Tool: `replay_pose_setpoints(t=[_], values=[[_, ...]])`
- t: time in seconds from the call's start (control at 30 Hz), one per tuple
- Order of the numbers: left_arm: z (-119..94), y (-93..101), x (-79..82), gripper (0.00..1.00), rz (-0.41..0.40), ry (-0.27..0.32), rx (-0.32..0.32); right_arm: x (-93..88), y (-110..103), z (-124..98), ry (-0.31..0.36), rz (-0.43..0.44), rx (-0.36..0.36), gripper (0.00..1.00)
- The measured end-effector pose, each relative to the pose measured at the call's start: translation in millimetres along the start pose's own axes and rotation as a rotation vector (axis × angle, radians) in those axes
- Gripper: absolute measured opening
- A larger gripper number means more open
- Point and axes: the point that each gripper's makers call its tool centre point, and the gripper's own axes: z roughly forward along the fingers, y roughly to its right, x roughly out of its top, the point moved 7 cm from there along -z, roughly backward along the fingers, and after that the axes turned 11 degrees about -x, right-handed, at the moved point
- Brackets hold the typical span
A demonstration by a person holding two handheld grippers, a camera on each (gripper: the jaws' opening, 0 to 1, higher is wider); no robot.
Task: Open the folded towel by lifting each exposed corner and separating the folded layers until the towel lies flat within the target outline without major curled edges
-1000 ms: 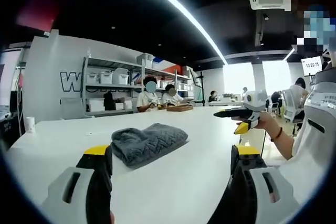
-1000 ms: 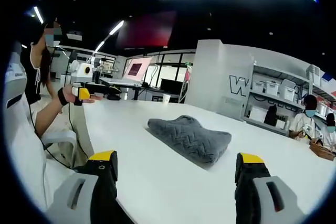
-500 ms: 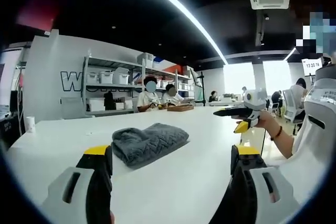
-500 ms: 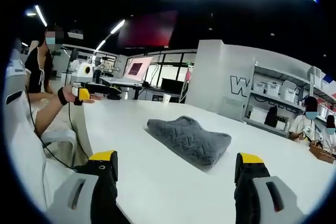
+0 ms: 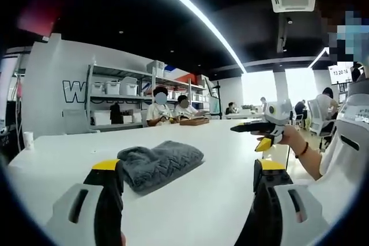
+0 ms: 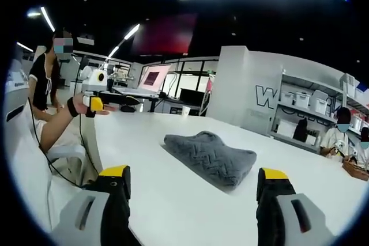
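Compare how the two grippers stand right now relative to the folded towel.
In its own view, the left gripper has the grey towel toward its left jaw; the right gripper has the towel more between its jaws. Both are open, hold nothing, and are short of the towel, above the white table.

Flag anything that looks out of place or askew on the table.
Nothing looks spilled or damaged. The grey towel lies folded and bunched on the white table, as expected before unfolding. Both grippers, left and right, are open and clear of it.
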Motion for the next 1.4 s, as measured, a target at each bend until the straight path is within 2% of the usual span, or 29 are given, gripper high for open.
replay_pose_setpoints(t=[0.5,0.7,0.9,1.4], values=[[16,-9.7,-2.5,0.93,-0.027,-0.002,-0.009,3.6,7,16,0.000,-0.006,0.006,0.88],[23,-11.0,4.8,0.92,-0.034,0.014,-0.018,9.4,10,20,0.000,-0.008,0.006,0.86],[30,-10.1,7.7,0.92,-0.024,-0.006,-0.036,13.2,10,24,0.002,-0.017,0.014,0.86],[34,-15.0,13.3,0.91,-0.031,-0.005,-0.024,20.6,14,32,0.019,-0.014,0.027,0.81]])
